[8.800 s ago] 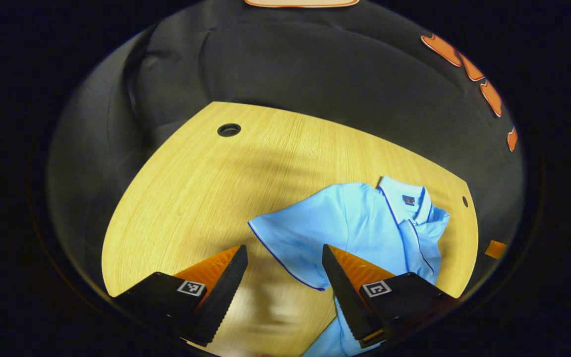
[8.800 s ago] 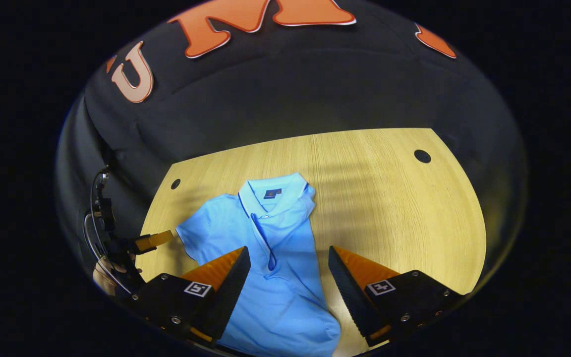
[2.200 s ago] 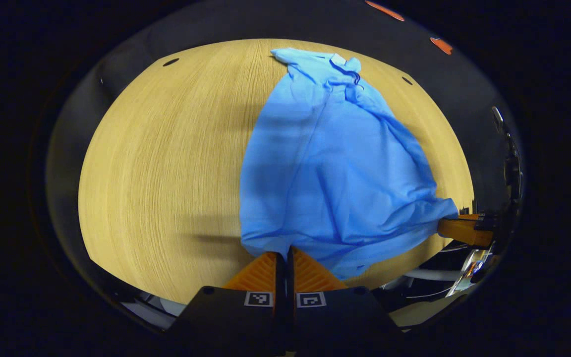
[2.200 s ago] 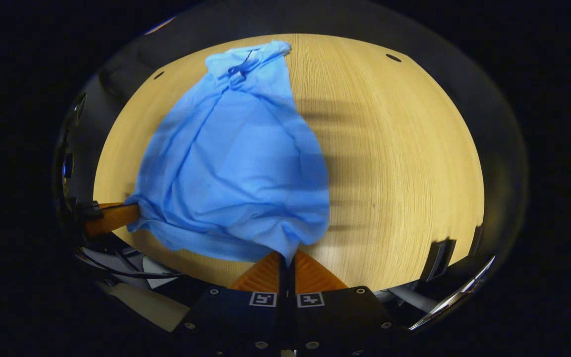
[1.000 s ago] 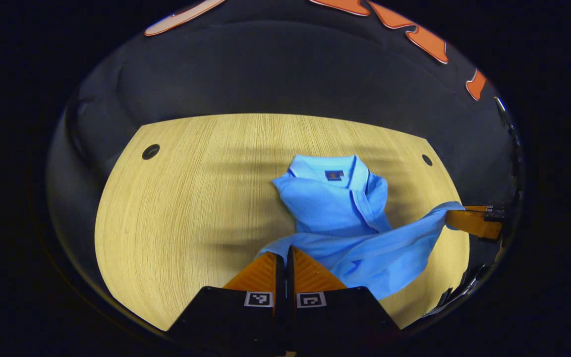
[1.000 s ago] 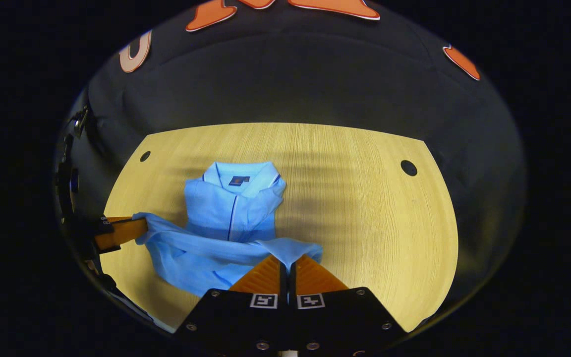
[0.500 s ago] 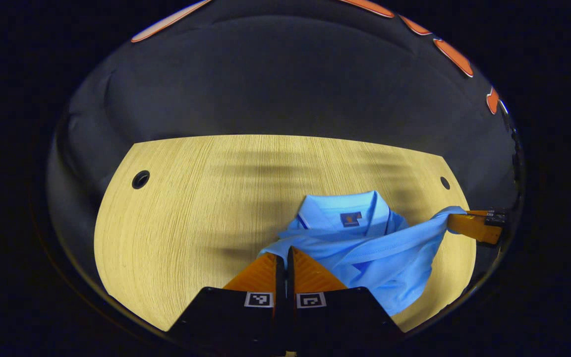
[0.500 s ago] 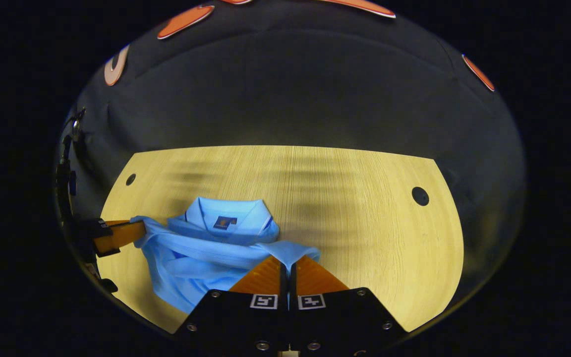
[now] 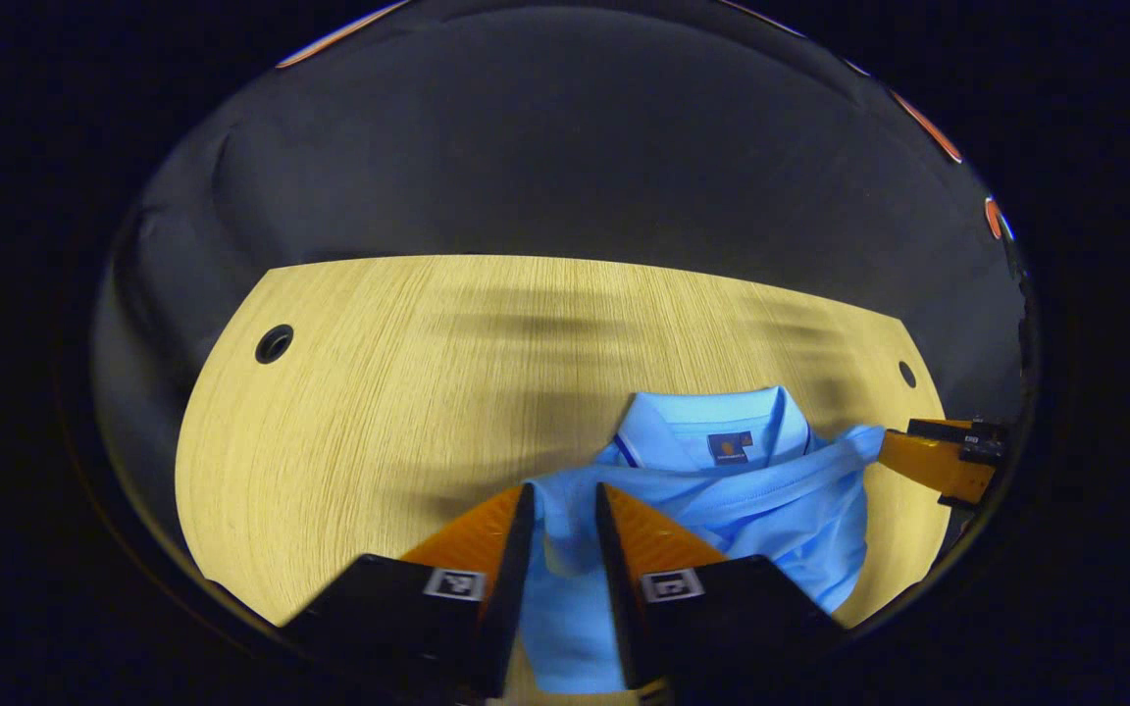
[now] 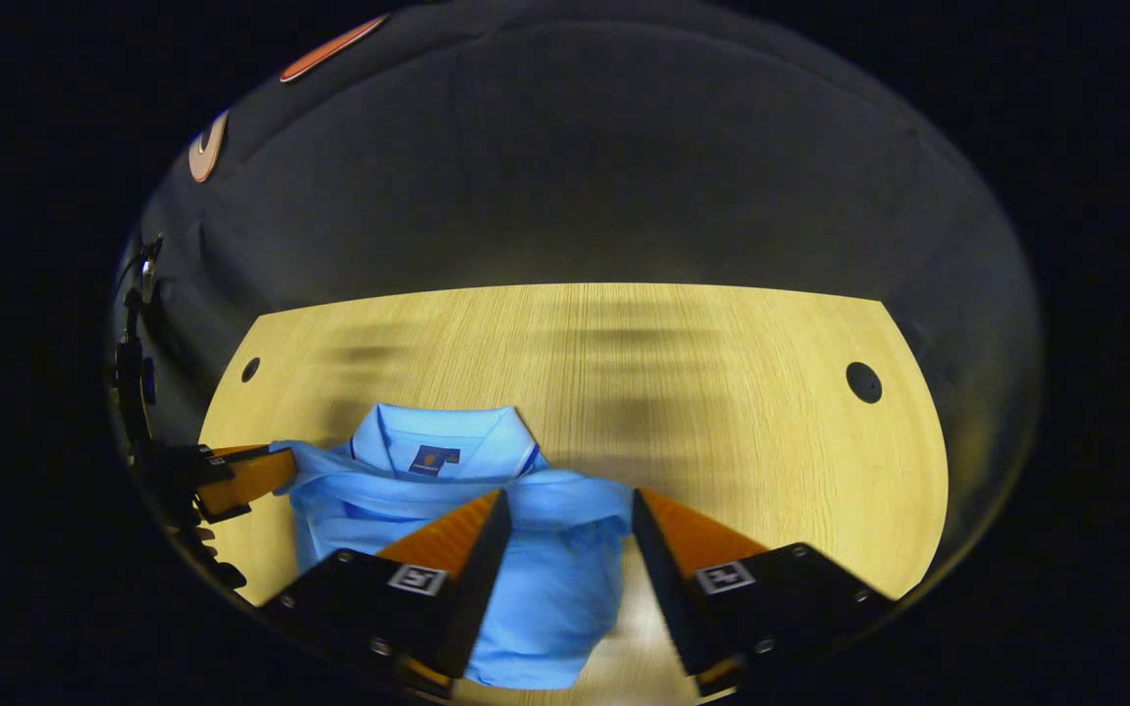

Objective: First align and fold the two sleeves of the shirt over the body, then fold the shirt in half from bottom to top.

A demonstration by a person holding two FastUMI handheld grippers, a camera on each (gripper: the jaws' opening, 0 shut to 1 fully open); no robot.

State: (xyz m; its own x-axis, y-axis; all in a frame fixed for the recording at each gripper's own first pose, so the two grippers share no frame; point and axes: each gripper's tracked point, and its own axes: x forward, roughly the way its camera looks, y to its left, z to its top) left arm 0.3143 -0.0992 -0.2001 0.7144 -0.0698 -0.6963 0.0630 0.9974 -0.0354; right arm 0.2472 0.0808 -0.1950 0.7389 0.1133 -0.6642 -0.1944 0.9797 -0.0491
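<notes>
1. Now the light-blue shirt (image 9: 722, 500) lies on the wooden worktop (image 9: 379, 373), its bottom edge brought up to just below the collar (image 10: 437, 436), so the bottom-to-top fold looks laid.
2. Left claw (image 9: 562, 510) is spread a little; cloth lies in the gap, but neither finger visibly presses on it. It sits at the fold's left corner, with the shirt running off to its right.
3. Right claw (image 10: 565, 515) is spread wider, with the folded hem's right corner lying loose between its fingers.
4. Key relation: both claws sit at the 2 upper corners of the folded layer, directly above the cloth, collar just ahead of them. The fold's long axis runs side to side between the 2 claws. Any retreat, I judge, should go up and back, away from the collar, so no finger drags the top layer.
5. Neither hand is clearly nearer; each is on its own corner.
6. No containers are on the worktop; 2 small round holes (image 10: 863, 381) mark its far corners.
</notes>
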